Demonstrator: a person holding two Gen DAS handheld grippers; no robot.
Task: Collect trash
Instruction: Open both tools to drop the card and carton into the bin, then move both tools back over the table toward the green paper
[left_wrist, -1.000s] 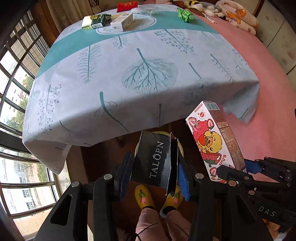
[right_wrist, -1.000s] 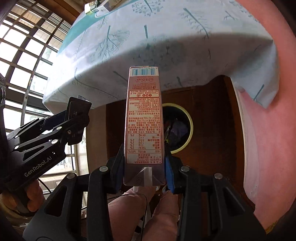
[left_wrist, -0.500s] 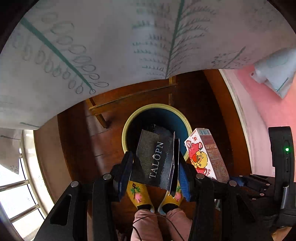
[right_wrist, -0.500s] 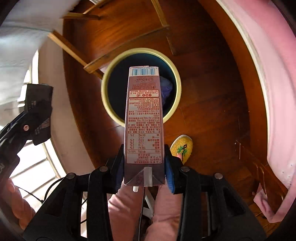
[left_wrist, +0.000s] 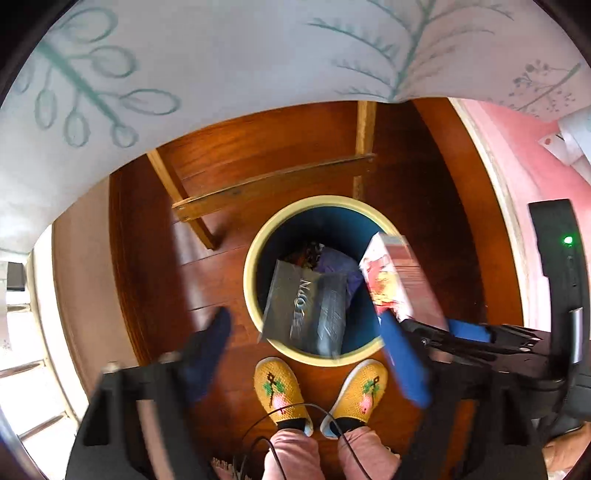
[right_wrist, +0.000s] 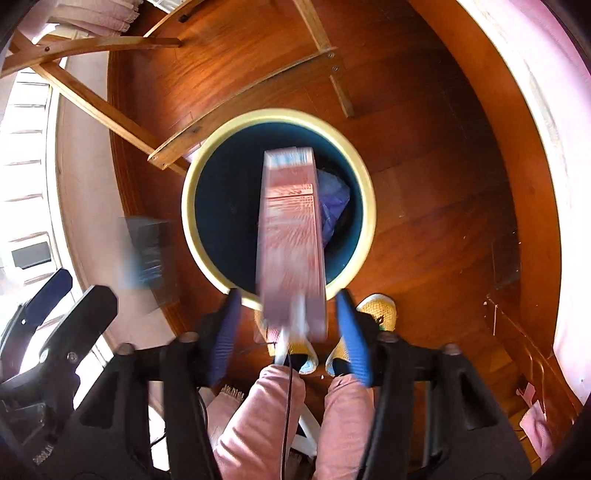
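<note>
Below both tongs stands a round bin (left_wrist: 255, 295) with a pale yellow rim and dark blue inner wall, set on a glossy reddish-brown wooden floor (left_wrist: 147, 258). The left tongs (left_wrist: 314, 354) are spread wide, their blue pads blurred, and nothing touches them. Just ahead of them a flat black box (left_wrist: 306, 306) with pale lettering hangs tilted over the bin's mouth, its lower corner overlapping the near rim; it is matt, rectangular and smeared by motion. Deeper in the bin lies a crumpled purple bag (left_wrist: 336, 258) with some dark scraps.

The right tongs (right_wrist: 291, 328) are likewise parted, blue ribbed pads well clear on either side of a tall pink carton (right_wrist: 291, 236). That carton is a long rectangular pack with dense print on its side, a barcode at its far end and a white folded seam at its near end, all blurred; it lies lengthwise straight ahead of the tongs over the bin's opening. In the left wrist view its front shows a red and yellow cartoon picture (left_wrist: 388, 280), just right of the black box.

Beneath the tongs are the person's yellow knitted shoes (left_wrist: 280, 387) with flower motifs and pink trouser legs (right_wrist: 258, 417). Beyond the bin, light wooden leg struts (left_wrist: 266, 184) cross under the leaf-printed cloth (left_wrist: 221, 55) hanging from the counter.
</note>
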